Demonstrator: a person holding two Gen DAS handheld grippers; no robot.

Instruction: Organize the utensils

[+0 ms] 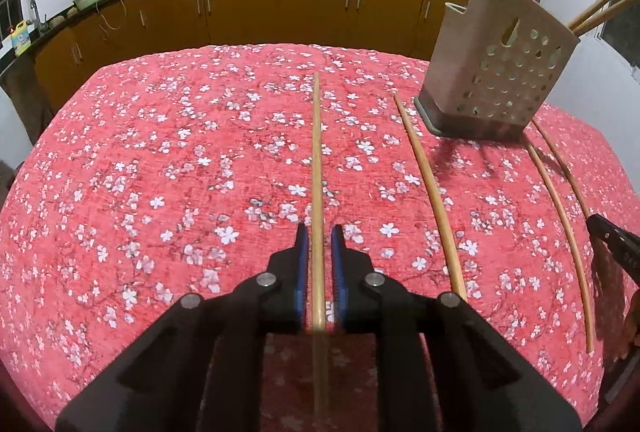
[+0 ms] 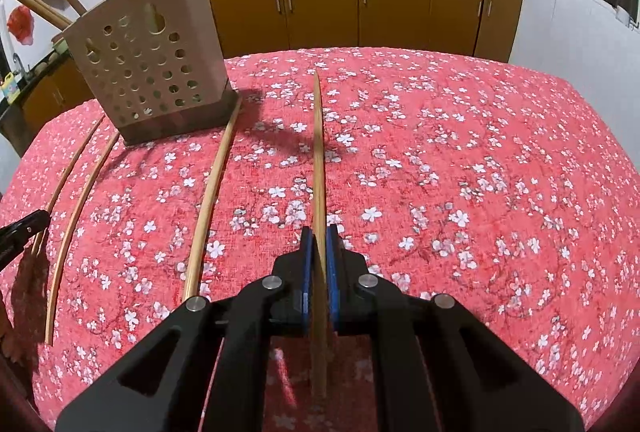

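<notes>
Left gripper (image 1: 319, 232) low over the surface (image 1: 160, 160), pointing 12 o'clock, level. Fingers part open, straddling a chopstick (image 1: 317, 168) that runs straight out between them; small gap visible each side of the stick, so not clamped. That stick lies flat on the floral cloth.

Right gripper (image 2: 319, 234) same pose, low and aimed at 12. Pads (image 2: 306, 264) pressed in against a second chopstick (image 2: 319, 152), no gap visible, so it has it pinched. Stick tip points ahead toward the far edge; I can't tell if it's lifted off the cloth.

Perforated utensil holder (image 1: 500, 72) stands upright at 1 o'clock in the left view, 11 o'clock in the right view, with several chopsticks poking out the top.

Loose chopsticks lying between my two grippers: one (image 1: 432, 192) beside the left-held one, two more (image 1: 560, 216) past it, far ends near the holder base.

Kitchen cabinets (image 2: 320, 4) run along the back at 12.
</notes>
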